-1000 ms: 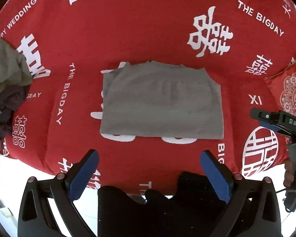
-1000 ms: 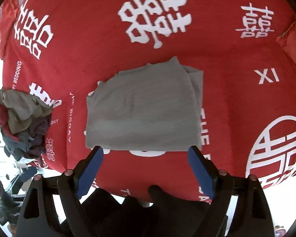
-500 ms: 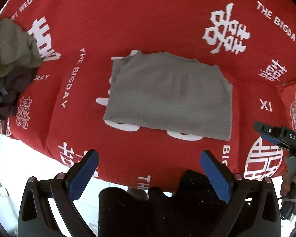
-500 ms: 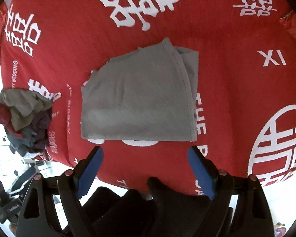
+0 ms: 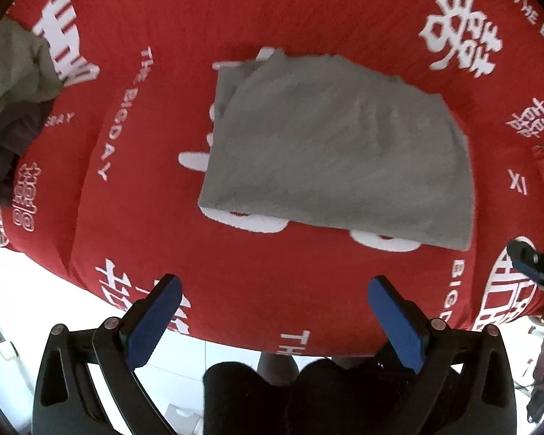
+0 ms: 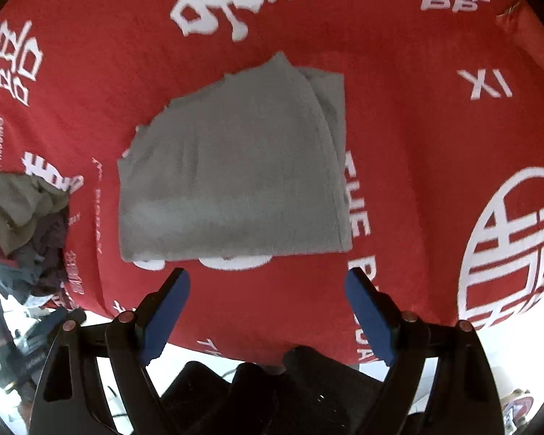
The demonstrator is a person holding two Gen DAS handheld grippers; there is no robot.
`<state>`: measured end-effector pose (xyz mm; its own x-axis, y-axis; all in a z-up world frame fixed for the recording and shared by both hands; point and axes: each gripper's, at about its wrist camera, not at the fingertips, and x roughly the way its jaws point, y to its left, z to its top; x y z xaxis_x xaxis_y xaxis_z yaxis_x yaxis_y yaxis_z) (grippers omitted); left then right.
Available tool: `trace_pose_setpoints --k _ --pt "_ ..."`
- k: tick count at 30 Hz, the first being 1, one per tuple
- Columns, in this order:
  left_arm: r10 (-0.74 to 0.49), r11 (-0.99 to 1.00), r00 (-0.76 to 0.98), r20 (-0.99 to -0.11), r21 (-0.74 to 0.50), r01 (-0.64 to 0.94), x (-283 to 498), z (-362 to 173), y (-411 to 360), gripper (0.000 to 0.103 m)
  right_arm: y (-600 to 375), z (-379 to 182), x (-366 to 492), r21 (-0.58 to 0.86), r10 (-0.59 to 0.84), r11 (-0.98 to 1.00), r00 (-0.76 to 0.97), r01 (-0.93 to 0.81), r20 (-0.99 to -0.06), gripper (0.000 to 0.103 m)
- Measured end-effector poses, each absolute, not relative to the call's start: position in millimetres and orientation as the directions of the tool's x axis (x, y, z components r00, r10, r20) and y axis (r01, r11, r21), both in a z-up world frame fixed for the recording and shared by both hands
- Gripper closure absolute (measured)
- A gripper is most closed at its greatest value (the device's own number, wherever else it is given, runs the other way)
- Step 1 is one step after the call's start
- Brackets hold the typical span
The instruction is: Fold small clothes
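Note:
A grey garment [image 5: 337, 152] lies folded into a rough rectangle on the red printed cloth [image 5: 163, 199]; it also fills the middle of the right wrist view as the grey garment [image 6: 235, 177]. My left gripper [image 5: 272, 286] hovers over the cloth's near edge, open, with nothing between its blue pads. My right gripper [image 6: 268, 279] is open too, empty, just short of the garment's near edge. The right gripper's fingertip [image 5: 526, 257] shows at the right of the left wrist view.
A heap of loose clothes [image 5: 11, 108], olive and dark, sits at the cloth's left edge, seen too as the heap [image 6: 21, 224]. A person's dark-clad legs [image 5: 308, 391] stand below the table edge. White floor shows beyond the cloth.
Both grippers have sunk toward the table, so the grey garment looks larger. The left one also shifted, and the garment now sits tilted in its view. Jaws stayed open.

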<state>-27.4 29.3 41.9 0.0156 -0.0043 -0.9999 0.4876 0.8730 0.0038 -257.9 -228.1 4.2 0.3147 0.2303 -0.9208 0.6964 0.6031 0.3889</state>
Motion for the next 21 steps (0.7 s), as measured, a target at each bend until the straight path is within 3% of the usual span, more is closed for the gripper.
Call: trace_pose_setpoints --k 8,21 --pt "-0.001 0.878 -0.023 -1.0 -0.012 0.479 -9 -14 47 0.0 -184 -33 -247 0.369 0.254 0.597 0.268 0.713 -0.929 0.013" --pt "0.001 0.897 -0.01 -1.0 -0.004 0.443 9 -82 63 0.0 -126 -96 -161 0.488 0.365 0.666 0.325 0.563 -0.873 0.013"
